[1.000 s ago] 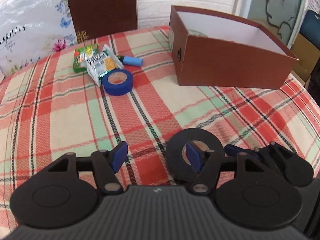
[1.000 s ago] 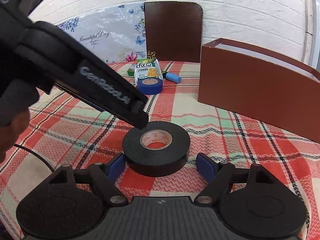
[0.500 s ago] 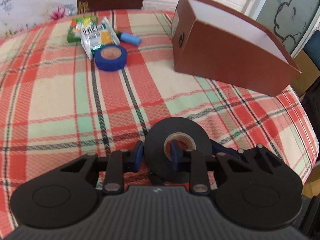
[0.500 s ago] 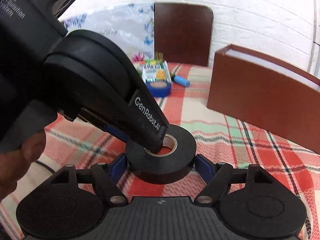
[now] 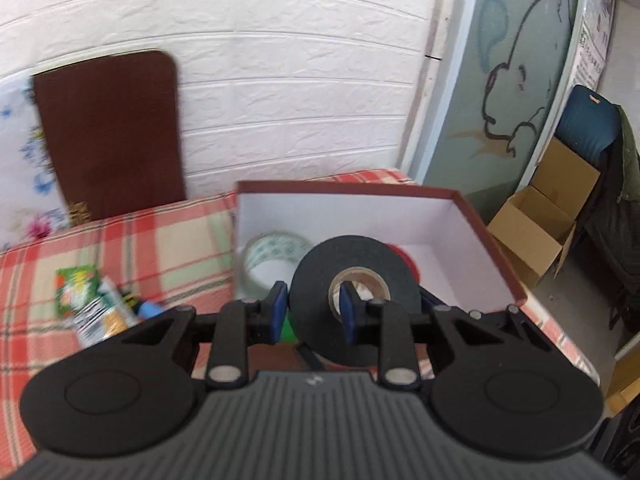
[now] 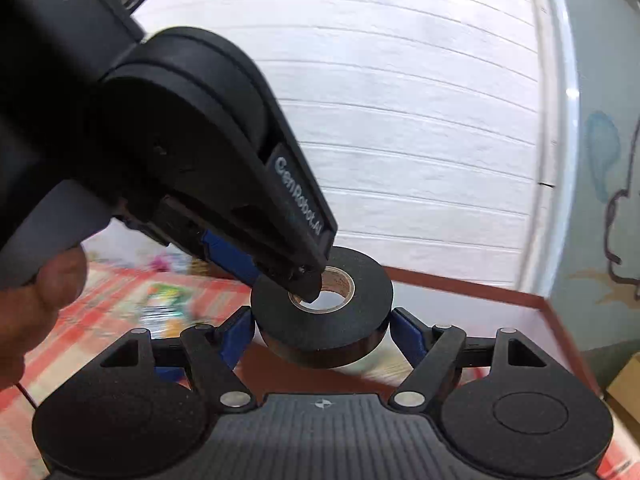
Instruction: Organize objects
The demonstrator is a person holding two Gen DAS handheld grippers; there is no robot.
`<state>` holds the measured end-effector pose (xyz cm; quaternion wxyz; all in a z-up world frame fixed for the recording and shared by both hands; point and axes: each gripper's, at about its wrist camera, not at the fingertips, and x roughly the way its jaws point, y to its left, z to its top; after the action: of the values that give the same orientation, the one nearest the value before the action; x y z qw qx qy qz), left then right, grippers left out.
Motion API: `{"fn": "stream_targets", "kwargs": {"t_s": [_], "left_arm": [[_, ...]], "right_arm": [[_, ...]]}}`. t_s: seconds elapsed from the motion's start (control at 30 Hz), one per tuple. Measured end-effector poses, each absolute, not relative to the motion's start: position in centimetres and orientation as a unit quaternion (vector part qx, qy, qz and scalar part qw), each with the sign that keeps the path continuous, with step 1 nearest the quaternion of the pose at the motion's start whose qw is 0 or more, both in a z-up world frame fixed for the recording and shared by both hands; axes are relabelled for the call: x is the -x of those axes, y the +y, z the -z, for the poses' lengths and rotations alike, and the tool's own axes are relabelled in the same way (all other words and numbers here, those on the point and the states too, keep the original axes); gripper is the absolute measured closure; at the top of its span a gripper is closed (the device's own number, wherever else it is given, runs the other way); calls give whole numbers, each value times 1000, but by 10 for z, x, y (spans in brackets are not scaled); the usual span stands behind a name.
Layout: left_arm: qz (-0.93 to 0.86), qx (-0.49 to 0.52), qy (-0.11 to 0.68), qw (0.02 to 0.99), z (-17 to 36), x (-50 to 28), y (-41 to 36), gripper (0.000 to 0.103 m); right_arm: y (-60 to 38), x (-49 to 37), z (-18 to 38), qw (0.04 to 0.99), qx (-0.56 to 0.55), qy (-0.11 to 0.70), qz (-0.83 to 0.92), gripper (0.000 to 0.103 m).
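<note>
Left cam: the left gripper (image 5: 312, 312) is pinching the black tape (image 5: 354, 292) through its core, one finger inside and one outside, carrying it over the box (image 5: 480, 224) where a clear roll (image 5: 276, 256) is already sitting. Right cam: the right gripper (image 6: 322, 328) is hanging spread around the tape (image 6: 322, 312), fingers looking barely clear of it, so next it's probably lowering into the box and letting go.

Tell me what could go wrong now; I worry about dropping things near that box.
The black tape roll hangs above the brown cardboard box, pinched by the left gripper through its core on one wall only; it could pivot or slip. The right gripper jaws flank it and could knock it. Dropped, it may land on the clear tape roll.
</note>
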<state>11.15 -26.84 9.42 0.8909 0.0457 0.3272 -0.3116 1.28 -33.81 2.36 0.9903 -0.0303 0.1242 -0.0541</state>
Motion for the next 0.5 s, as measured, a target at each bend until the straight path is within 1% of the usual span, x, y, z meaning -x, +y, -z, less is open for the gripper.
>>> {"fn": "stream_targets", "kwargs": {"t_s": [0.1, 0.27, 0.3, 0.33, 0.5], "left_arm": [[319, -52, 335, 885, -87, -130, -302, 73], [322, -63, 356, 875, -67, -154, -339, 72], [315, -69, 358, 876, -62, -157, -342, 72], [307, -78, 357, 879, -58, -158, -344, 71], [302, -87, 358, 879, -49, -154, -335, 70]], "right_arm": [[-372, -34, -19, 988, 10, 143, 65, 29], [-403, -67, 0, 978, 11, 188, 87, 28], [-409, -69, 3, 978, -1, 191, 83, 23], [-415, -68, 5, 978, -17, 187, 87, 22], [-420, -50, 7, 979, -41, 171, 100, 24]]}}
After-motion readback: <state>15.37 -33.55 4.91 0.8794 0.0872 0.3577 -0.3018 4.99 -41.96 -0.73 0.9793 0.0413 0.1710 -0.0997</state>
